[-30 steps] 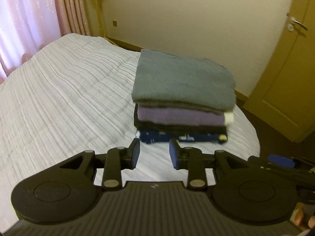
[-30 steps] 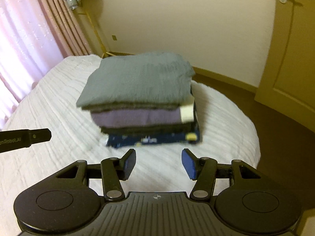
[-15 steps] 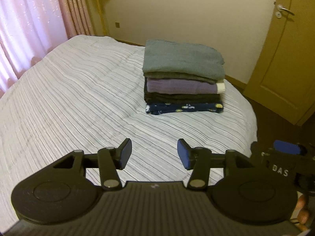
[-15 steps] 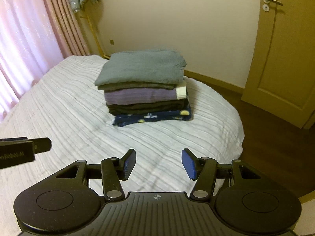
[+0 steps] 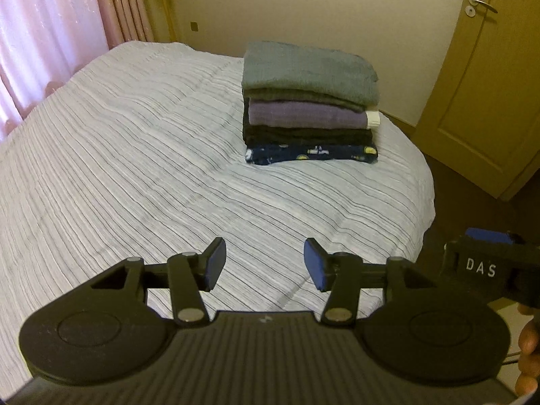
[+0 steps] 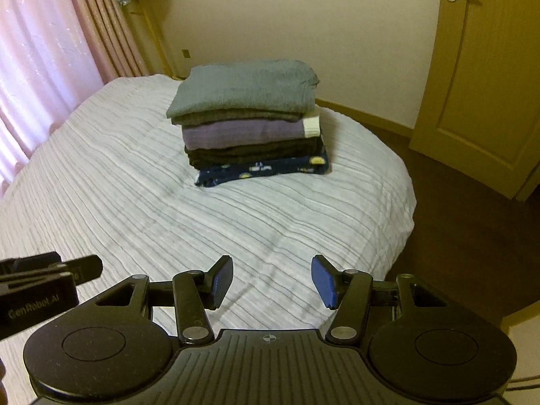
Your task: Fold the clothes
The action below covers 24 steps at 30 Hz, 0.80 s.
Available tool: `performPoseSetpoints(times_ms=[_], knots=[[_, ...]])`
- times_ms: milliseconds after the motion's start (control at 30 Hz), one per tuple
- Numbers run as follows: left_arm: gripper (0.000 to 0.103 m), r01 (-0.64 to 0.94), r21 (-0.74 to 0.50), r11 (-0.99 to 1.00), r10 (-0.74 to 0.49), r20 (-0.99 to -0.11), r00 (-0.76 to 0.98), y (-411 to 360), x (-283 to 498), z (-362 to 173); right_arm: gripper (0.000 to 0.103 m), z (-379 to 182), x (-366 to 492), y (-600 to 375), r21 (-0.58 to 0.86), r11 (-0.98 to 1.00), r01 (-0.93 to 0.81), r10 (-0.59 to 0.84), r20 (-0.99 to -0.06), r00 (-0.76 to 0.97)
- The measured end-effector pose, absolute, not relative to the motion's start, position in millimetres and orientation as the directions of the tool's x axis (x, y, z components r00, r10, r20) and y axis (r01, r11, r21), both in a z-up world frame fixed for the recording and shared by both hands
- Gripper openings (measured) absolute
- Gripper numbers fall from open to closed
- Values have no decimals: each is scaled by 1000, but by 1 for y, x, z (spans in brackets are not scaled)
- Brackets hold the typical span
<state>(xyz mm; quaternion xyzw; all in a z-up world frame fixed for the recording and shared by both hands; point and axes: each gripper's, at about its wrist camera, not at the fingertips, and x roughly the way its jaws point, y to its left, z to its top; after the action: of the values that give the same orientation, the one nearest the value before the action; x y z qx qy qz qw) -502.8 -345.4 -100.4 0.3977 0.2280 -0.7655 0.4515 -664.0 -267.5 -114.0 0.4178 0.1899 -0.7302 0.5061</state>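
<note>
Both grippers are held low over the near part of the bed, side by side and pointed the same way. On the left gripper the jaws are spread wide and nothing is held between them; only striped cover is seen through the gap. The right gripper is spread just as wide and is likewise empty. Its body is caught at the right edge of the left wrist view, and beside it the fingertips of a hand are glimpsed.

Directly beneath and just ahead of both sets of fingers, bare white ribbed bedspread is shown, with no loose garment on it. Farther ahead, well apart from either gripper and somewhat right of the left one's line, a stack of folded clothes is set near the far right corner of the bed. A grey piece is laid on top, with olive, purple with a cream cuff, black, and a navy printed piece under it at the bottom. The edges are kept fairly square and the pile stands upright.

Beyond the stack, a wall, pink curtains to the left and a door to the right are seen.

As judged from this, the clothes in view already lie folded and stacked. No unfolded item is visible, so no grasp is called for by what is shown; whether more garments wait outside the views cannot be told.
</note>
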Motion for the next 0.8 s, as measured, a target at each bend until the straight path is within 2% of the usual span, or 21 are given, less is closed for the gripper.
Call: performPoseSetpoints(times_ms=[800], knots=[[47,866,-2,-500,-465,-843,-270,-402,-533,-123,55,-134,-689,-323,141,-432,891,-525,-842,-121]])
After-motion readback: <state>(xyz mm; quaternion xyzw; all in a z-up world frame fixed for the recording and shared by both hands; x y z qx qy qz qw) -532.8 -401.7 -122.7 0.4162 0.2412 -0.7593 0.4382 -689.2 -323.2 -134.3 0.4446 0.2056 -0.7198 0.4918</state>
